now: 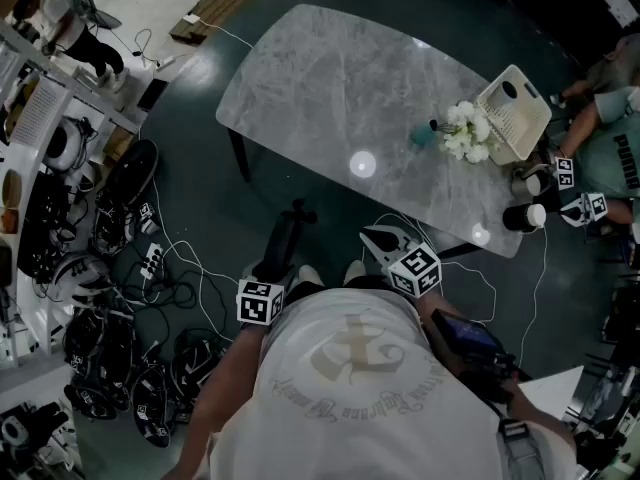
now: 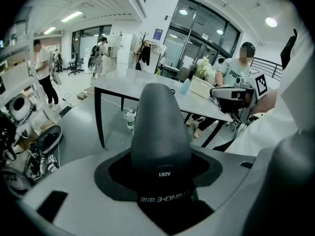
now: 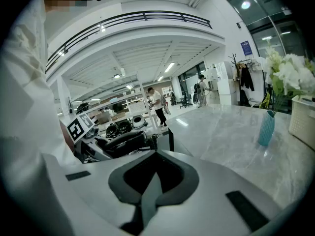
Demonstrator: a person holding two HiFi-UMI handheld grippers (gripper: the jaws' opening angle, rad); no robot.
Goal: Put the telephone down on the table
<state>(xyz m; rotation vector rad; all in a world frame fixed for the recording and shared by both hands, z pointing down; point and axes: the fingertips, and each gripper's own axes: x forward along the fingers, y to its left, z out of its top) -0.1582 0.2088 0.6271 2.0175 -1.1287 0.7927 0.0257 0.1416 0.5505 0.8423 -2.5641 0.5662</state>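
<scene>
Marble table [image 1: 330, 78] ahead; left gripper [image 2: 161, 193] grips telephone [image 2: 160, 127] labelled A061, CHINO-E.

I see a loose white T-shirt [image 1: 300, 408] on the wearer, printed with a pale round emblem [image 1: 348, 360] ringed by script lettering. Left of the emblem is the left marker cube [image 1: 260, 301], and above and right of it the right marker cube [image 1: 414, 268], both faced in black-and-white squares. The left gripper [image 2: 161, 181] and right gripper [image 3: 147, 195] share pale grey moulded shells (each with a dark recess and small black rectangular slots). A grey strap [image 1: 515, 438] lies lower right of the emblem.
</scene>
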